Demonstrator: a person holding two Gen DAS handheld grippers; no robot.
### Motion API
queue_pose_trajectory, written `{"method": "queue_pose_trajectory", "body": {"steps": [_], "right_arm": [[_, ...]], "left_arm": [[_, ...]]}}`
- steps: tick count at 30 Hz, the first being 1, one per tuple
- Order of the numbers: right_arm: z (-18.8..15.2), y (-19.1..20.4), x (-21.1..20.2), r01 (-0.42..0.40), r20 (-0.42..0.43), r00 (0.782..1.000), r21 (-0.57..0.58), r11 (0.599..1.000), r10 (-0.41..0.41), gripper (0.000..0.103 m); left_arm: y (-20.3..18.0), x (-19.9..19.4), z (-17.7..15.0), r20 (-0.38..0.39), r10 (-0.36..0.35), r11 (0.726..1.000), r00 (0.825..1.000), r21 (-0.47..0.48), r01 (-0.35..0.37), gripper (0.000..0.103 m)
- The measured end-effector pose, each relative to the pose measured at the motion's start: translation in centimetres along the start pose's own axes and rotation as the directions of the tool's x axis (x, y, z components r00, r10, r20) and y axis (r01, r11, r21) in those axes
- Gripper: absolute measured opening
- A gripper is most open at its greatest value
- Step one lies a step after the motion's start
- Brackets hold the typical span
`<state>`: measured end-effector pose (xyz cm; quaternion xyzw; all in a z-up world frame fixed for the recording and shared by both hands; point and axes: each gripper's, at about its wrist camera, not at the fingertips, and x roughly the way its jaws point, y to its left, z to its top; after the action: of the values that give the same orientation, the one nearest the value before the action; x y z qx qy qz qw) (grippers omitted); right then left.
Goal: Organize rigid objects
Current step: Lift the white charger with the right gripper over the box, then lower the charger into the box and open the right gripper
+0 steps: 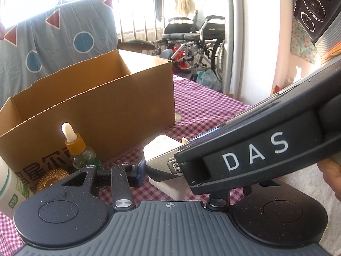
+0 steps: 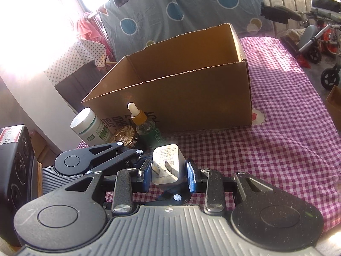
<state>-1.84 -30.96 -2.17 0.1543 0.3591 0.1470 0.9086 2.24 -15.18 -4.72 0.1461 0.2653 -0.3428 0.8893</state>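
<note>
Cardboard box (image 2: 181, 98), 1, open-topped, far on the checked tablecloth (image 2: 287, 145); judged the destination for sorting. Chinese print on its near wall, partly hidden.

White pill bottle (image 2: 91, 128), 1, green label, unreadable; near left of box.

Dropper bottle (image 2: 145, 128), 1, amber collar, white bulb; just beside a gold ridged lid (image 2: 124, 137).

USB wall charger (image 2: 167, 164), 1, white, 2 prongs facing the camera, fine print illegible.

Right gripper (image 2: 168, 176): blue pads bracket the charger, slight gaps visible, apparently poised to clamp. Body marked "DAS".

Left gripper (image 1: 140, 170): only 1 finger shows; spread cannot be told.
</note>
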Motion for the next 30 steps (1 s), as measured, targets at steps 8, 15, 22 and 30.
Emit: {"method": "queue_pose_trajectory", "body": {"steps": [8,15,22,30], "right_arm": [[2.4,2.7,-2.6,-0.028,0.063,0.997,-0.065,0.997,0.032,0.035],[8.6,5.4,-3.7,-0.094,0.099,0.989,-0.183,0.979,0.114,0.035],[16.6,5.0,1.4,-0.16,-0.017,0.987,-0.166,0.973,0.159,0.035],[22.9,0.5,11.3,-0.171,-0.191,0.967,-0.006,0.985,0.167,0.031]], "left_arm": [[0.6,-3.7,2.6,0.082,0.07,0.997,0.994,0.009,-0.071,0.046],[3.8,-5.9,7.7,0.134,0.142,0.989,0.981,0.009,-0.145,0.046],[9.7,-1.9,13.0,-0.006,0.107,0.993,0.994,-0.059,-0.107,0.047],[15.9,5.8,13.7,-0.242,0.02,0.98,0.97,-0.189,-0.067,0.047]]}}
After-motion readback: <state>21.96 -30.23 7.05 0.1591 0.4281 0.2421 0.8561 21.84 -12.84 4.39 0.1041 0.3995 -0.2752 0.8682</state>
